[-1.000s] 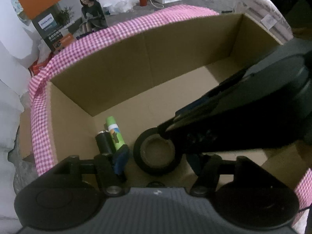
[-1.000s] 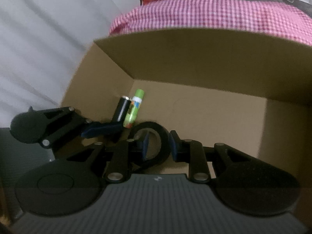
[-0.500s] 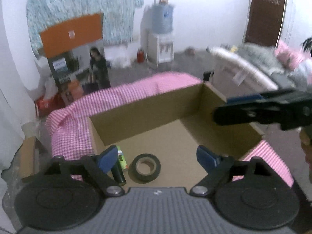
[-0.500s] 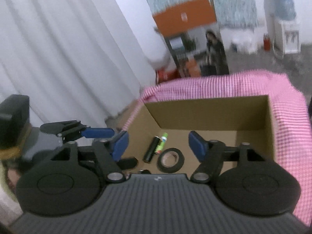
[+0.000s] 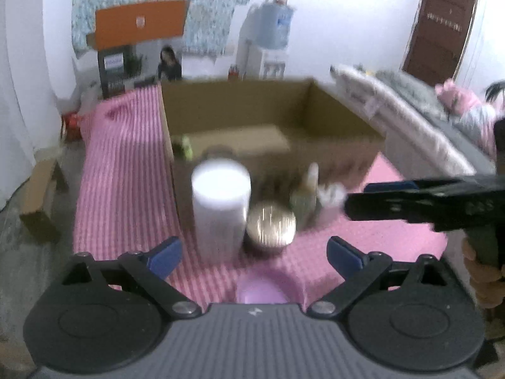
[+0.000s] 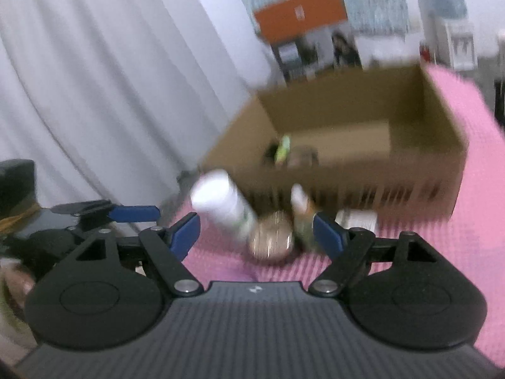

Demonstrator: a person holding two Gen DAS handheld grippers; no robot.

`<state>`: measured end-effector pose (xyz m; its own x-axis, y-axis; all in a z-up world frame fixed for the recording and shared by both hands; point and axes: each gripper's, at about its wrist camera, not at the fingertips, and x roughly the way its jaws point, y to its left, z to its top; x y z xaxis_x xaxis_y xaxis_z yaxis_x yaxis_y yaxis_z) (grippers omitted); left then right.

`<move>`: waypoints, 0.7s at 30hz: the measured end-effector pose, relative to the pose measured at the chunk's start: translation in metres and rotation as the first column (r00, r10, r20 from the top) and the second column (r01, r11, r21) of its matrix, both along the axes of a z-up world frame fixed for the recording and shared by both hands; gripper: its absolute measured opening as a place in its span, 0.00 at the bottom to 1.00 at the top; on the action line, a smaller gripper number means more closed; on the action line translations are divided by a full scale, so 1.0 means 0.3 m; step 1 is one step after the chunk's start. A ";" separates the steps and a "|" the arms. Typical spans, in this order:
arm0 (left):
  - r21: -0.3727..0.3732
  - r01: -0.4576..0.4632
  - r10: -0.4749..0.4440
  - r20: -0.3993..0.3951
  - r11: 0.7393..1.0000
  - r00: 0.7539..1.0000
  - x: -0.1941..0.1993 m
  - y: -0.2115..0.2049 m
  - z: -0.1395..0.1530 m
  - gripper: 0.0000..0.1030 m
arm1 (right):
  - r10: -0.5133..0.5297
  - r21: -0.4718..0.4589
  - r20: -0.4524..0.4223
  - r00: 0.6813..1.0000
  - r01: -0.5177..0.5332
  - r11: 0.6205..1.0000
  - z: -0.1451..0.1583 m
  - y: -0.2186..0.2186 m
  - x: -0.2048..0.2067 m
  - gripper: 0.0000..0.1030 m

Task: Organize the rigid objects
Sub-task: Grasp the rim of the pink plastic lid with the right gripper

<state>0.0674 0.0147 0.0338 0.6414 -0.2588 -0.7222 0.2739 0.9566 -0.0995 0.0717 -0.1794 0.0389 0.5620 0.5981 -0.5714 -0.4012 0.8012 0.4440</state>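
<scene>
Standing ahead of both tongs, a white bottle (image 5: 221, 202), a gold-lidded jar (image 5: 270, 225) and a smaller bottle (image 5: 304, 200) are seen close together on the pink checked cloth (image 5: 126, 170), just in front of the near wall of the cardboard box (image 5: 277, 107). The jar lies between the two bottles, nearest to the tongs; whether the three touch cannot be told through the blur. Inside the box, beyond them, a green tube (image 6: 283, 149) and a tape roll (image 6: 301, 158) are made out near the left wall.

The left tongs (image 5: 254, 254) are held wide open with nothing between the blue pads (image 5: 162, 255), the jaws having just been opening. The right tongs (image 6: 256, 233) are likewise spread and empty, their jaws also having just been opening. The right tongs are seen at the right edge of the left view, and the left tongs at the left edge of the right view. A pale pink thing (image 5: 262, 292) lies just below the left tongs.
</scene>
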 end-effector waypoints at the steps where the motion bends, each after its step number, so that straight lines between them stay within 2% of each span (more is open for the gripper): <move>1: 0.017 0.005 -0.004 -0.015 1.000 1.000 -0.011 -0.005 -0.032 0.96 | 0.009 -0.007 -0.025 1.000 -0.009 1.000 -0.033 0.021 -0.001 0.76; 5: 0.096 0.014 -0.010 -0.040 0.995 0.999 -0.045 -0.048 -0.135 0.96 | 0.052 -0.044 -0.092 0.994 -0.056 0.997 -0.146 0.113 -0.014 0.73; 7: 0.139 0.019 -0.013 -0.045 0.990 0.999 -0.051 -0.066 -0.177 0.93 | 0.064 -0.062 -0.112 0.992 -0.071 0.996 -0.184 0.145 -0.009 0.63; 9: 0.171 0.025 -0.019 -0.038 0.985 0.999 -0.053 -0.088 -0.210 0.90 | 0.079 -0.074 -0.138 0.987 -0.090 0.993 -0.215 0.169 0.011 0.47; 12: 0.215 0.031 -0.023 -0.037 0.976 0.999 -0.047 -0.114 -0.246 0.82 | 0.090 -0.092 -0.159 0.983 -0.105 0.990 -0.242 0.190 0.027 0.40; 18: 0.213 0.049 -0.043 -0.033 0.976 0.999 -0.051 -0.146 -0.266 0.67 | 0.103 -0.117 -0.175 0.979 -0.124 0.985 -0.260 0.217 0.044 0.25; 21: 0.216 0.051 -0.048 -0.020 0.975 0.999 -0.053 -0.156 -0.260 0.67 | 0.103 -0.117 -0.185 0.977 -0.126 0.985 -0.278 0.218 0.045 0.21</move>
